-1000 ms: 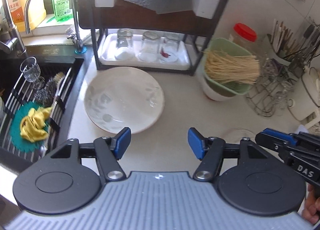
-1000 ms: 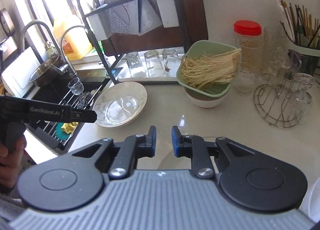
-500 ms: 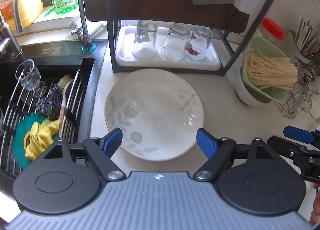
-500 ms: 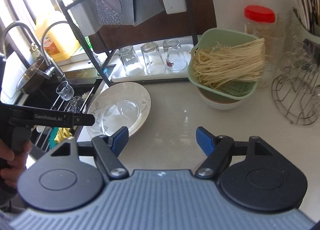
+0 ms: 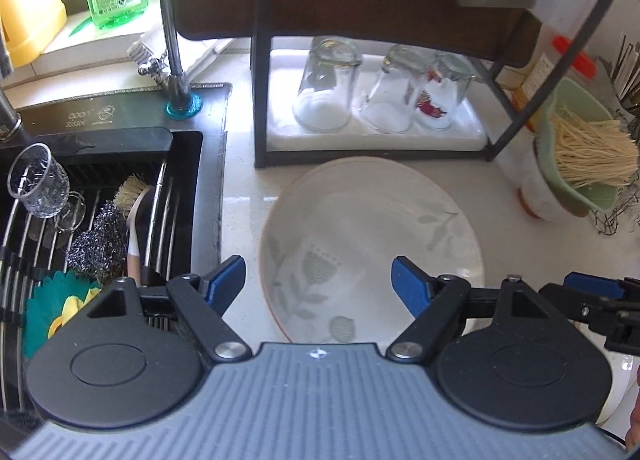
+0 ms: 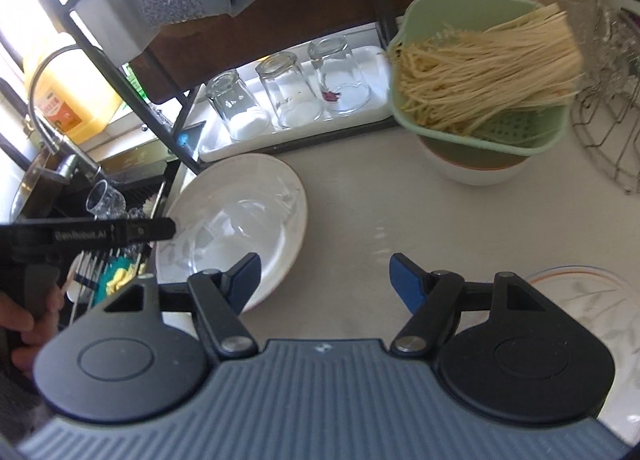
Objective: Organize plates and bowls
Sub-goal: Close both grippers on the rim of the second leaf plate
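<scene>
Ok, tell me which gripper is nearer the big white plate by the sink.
Left. The left gripper hangs open right over the plate, its near rim between the fingers. The right gripper, closing on nothing, sits off the plate's right edge over bare counter.

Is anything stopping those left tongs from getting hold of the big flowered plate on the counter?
Probably not. The left tongs are open right over the near edge of the plate, which lies alone on the counter, apart from the glasses' tray and sink. Only its flatness may make gripping awkward.

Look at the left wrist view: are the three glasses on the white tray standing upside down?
Yes: all three glasses rest rim-down on the white tray.
</scene>
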Tool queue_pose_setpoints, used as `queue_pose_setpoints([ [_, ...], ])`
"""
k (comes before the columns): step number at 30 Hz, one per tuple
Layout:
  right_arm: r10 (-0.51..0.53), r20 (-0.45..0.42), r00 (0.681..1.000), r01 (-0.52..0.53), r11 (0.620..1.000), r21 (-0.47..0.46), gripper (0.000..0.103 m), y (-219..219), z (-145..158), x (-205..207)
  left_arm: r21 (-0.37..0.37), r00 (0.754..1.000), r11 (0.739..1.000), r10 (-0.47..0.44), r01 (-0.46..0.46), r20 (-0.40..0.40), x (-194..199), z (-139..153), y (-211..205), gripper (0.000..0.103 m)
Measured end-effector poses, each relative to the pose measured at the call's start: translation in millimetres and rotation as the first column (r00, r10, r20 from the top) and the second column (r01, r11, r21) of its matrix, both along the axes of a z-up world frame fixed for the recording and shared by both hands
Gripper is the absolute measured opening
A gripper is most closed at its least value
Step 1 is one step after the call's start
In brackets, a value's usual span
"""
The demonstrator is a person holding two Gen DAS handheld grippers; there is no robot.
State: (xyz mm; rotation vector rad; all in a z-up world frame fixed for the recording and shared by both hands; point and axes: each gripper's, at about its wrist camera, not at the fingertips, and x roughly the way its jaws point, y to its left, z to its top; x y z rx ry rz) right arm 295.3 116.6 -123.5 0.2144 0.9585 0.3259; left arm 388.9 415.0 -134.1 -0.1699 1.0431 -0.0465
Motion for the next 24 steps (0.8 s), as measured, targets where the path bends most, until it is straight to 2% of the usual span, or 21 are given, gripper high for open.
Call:
queue_pose_setpoints([
  [6,-0.007,-0.036,0.999,0.007,1.0,0.021,0.057,28.3,-12.7,19.6,-0.032,0.999,0.999,-0.035,0.034,-0.032,20.6,-22.4,15.5,0.071],
  [10,-0.028,-0.035,0.999,0.027,0.999,-0.043,0.046,43.6,-20.3,32.5,-0.073,0.998,0.997,-0.033,0.028,-0.062,29.9,-32.8,24.3,0.063],
  [12,-0.043,-0.037,0.998,0.04,0.998,-0.057,0.038,46.9,-24.4,37.1,-0.097,0.997,0.995,-0.041,0.034,-0.062,31.3,-34.7,27.2,0.063],
  [16,-0.045,-0.068,0.997,0.04,0.997,-0.067,0.035,53.8,-34.7,41.9,-0.155,0.995,0.987,-0.052,0.038,-0.088,38.9,-47.1,36.5,0.062],
  [18,-0.035,-0.085,0.996,0.028,0.997,-0.077,0.028,57.8,-38.7,43.5,-0.159,0.993,0.985,-0.079,0.065,-0.083,43.0,-49.9,37.3,0.062],
  [24,-0.026,-0.089,0.996,0.016,0.994,-0.111,0.026,64.7,-41.1,49.1,-0.192,0.99,0.978,-0.099,0.079,-0.097,51.9,-55.2,36.1,0.057],
])
